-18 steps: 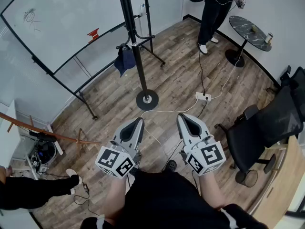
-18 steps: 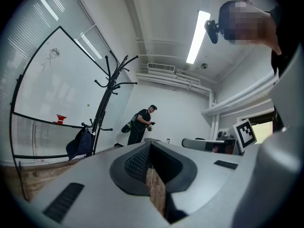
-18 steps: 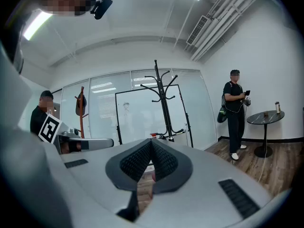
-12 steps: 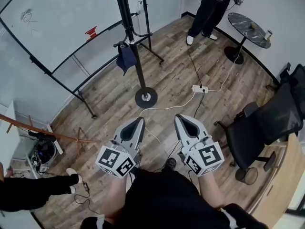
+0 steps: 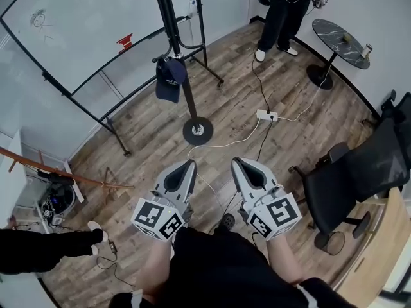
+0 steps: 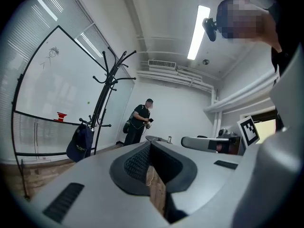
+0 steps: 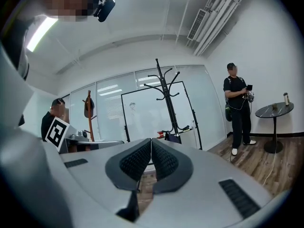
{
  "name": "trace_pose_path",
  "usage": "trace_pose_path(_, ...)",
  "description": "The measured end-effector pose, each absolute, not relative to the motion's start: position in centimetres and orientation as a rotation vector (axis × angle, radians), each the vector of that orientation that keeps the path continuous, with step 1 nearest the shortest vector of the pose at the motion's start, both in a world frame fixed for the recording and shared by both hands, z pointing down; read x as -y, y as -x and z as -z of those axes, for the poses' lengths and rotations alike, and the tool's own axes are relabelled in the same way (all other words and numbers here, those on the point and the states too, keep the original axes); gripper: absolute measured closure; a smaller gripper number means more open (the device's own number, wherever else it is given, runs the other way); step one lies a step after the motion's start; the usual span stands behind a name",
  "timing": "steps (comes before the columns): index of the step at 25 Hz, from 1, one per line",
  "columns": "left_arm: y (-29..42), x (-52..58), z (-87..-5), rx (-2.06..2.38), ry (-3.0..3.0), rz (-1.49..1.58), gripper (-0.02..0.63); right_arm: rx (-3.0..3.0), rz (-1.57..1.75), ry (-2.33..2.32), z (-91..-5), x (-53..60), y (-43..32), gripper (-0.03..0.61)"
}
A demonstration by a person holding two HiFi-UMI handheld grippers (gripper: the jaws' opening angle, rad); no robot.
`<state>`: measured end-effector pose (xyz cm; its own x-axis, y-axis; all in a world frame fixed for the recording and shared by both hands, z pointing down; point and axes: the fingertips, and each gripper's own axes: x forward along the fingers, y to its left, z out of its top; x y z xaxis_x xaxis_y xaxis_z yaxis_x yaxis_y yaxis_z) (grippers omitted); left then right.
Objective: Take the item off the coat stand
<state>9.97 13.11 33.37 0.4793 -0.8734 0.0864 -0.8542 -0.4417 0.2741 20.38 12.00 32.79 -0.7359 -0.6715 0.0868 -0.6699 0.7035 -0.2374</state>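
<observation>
A navy cap (image 5: 170, 79) hangs from a low hook of the black coat stand (image 5: 174, 37), whose round base (image 5: 198, 131) rests on the wood floor. Both grippers are held low near my body, well short of the stand and pointing toward it. My left gripper (image 5: 187, 166) is shut and empty, and so is my right gripper (image 5: 238, 164). In the left gripper view the cap (image 6: 80, 144) hangs far off at left beside the stand (image 6: 105, 91). In the right gripper view the stand (image 7: 167, 99) rises straight ahead, with the cap (image 7: 174, 138) half hidden behind the jaws.
A wheeled whiteboard (image 5: 77, 31) stands behind the coat stand. A person (image 5: 287, 11) stands at the far right beside a round dark table (image 5: 340, 36). A white power strip (image 5: 266, 115) with cables lies on the floor. An office chair (image 5: 356, 172) is on my right; a leg (image 5: 45, 249) lies at lower left.
The head view has shifted slightly and the cap now shows more of its front. Both grippers stay shut and low, their tips a little closer together. The standing person shifted their feet.
</observation>
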Motion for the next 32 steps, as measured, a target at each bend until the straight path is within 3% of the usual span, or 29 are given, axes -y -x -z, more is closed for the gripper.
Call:
trace_pose_path(17,-8.6,-9.4,-37.2,1.46,-2.382,0.065,0.598,-2.942,0.506,1.168,-36.2,-8.2,-18.6,0.546)
trace_pose_path(32,3.7,3.8,-36.4,1.365,-2.518,0.011,0.598,-2.879,0.425,1.343,-34.7,4.6,-6.2,0.546)
